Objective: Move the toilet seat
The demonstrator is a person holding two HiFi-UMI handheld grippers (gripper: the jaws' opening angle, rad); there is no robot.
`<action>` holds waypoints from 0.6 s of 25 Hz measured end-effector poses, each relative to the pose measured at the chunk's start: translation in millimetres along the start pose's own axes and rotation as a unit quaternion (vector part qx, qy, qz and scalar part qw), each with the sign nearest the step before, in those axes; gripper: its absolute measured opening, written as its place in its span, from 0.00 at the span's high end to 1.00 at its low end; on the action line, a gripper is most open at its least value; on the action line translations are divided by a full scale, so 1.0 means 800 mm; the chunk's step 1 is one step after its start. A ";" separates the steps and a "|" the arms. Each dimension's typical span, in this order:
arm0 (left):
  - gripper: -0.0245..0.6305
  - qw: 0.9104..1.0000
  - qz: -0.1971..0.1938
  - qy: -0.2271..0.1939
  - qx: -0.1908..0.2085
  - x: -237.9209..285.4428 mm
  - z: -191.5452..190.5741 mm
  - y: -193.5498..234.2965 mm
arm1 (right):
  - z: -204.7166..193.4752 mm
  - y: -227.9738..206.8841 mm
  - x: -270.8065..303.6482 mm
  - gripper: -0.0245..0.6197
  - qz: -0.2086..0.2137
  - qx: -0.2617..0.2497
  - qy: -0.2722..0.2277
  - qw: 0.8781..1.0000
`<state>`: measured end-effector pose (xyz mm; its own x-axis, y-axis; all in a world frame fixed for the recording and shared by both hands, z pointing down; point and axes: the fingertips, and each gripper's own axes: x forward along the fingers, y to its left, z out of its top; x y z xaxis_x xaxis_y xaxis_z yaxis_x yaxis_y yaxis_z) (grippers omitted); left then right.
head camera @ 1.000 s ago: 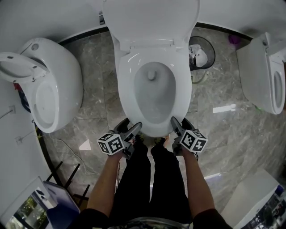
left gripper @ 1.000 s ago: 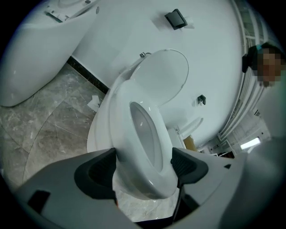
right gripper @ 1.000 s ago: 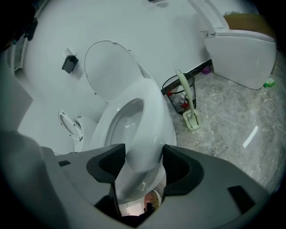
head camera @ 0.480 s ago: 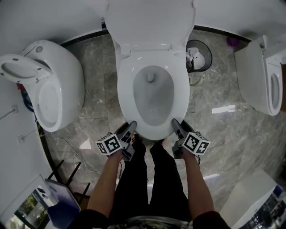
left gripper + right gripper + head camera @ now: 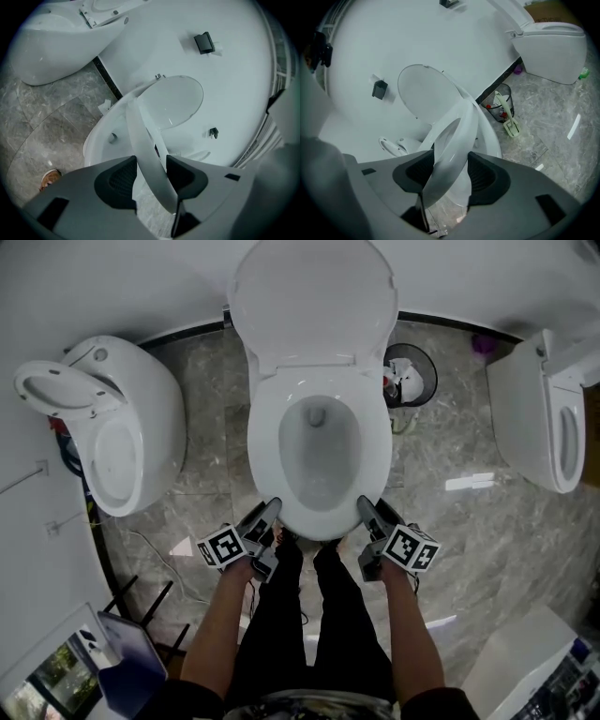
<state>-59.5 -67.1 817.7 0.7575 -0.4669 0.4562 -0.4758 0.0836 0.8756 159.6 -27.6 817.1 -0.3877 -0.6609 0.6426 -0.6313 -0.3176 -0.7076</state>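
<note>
The white toilet seat [image 5: 265, 442] belongs to the middle toilet, whose lid [image 5: 312, 306] stands raised against the wall. My left gripper [image 5: 268, 513] grips the seat's front rim on the left, and my right gripper [image 5: 366, 510] grips it on the right. In the left gripper view the seat [image 5: 143, 136] runs between the jaws of that gripper [image 5: 152, 176], tilted up off the bowl [image 5: 101, 136]. In the right gripper view the seat [image 5: 457, 133] is likewise pinched in that gripper [image 5: 446, 174]. Both pairs of jaws have just been closing onto the rim.
A second toilet [image 5: 122, 446] with its seat up stands at the left, a third [image 5: 544, 413] at the right. A black waste bin [image 5: 408, 374] sits right of the middle toilet. The person's legs [image 5: 309, 615] stand at the bowl's front on a grey marble floor [image 5: 469, 521].
The left jaws have narrowed onto the seat's front rim. Both grippers have stayed at the front of the bowl and seem to have risen with the rim.
</note>
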 end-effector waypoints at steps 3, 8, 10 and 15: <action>0.65 1.000 -0.002 -0.013 -0.012 -0.007 0.012 -0.024 | 0.008 0.021 -0.008 0.60 0.021 0.015 0.006 1.000; 0.65 0.999 -0.012 -0.032 -0.025 -0.018 0.026 -0.062 | 0.040 0.049 -0.022 0.59 0.031 0.024 -0.005 0.999; 0.65 0.998 -0.025 -0.045 -0.034 -0.021 0.029 -0.078 | 0.050 0.060 -0.027 0.59 0.039 0.032 -0.005 0.999; 0.65 0.993 -0.065 -0.083 -0.055 -0.026 0.041 -0.125 | 0.076 0.089 -0.038 0.58 0.069 0.053 -0.005 0.996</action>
<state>-42.4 -94.3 715.4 0.7216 -0.6174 0.3133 -0.3198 0.1041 0.9418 167.3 -71.0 729.1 -0.4586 -0.7095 0.5352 -0.4979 -0.2937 -0.8160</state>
